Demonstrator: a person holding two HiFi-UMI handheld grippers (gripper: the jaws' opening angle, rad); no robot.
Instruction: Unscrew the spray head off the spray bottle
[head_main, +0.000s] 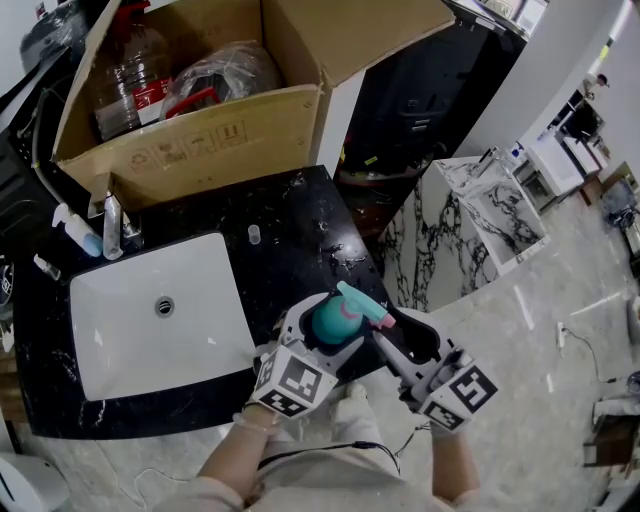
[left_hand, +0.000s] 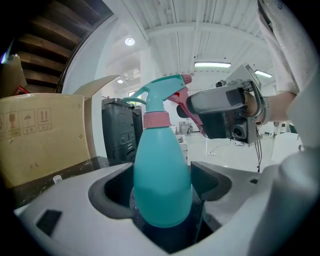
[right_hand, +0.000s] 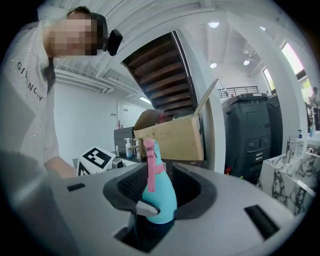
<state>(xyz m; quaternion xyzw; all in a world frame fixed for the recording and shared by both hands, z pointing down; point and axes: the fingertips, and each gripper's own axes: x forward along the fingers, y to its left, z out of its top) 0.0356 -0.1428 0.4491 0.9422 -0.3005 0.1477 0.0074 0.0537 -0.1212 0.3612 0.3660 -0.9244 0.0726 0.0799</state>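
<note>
- The left gripper (left_hand: 162, 192) is clamping the teal spray bottle (head_main: 330, 320) just right of the sink (head_main: 92, 292).
- The right gripper (right_hand: 160, 192) is pinching the spray head (left_hand: 161, 97), farther right of the sink.

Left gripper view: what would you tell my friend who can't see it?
A teal spray bottle with a pink collar stands upright, gripped by the left claw. From the right, the right claw comes in beside its spray head. A cardboard box sits at the left.
</note>
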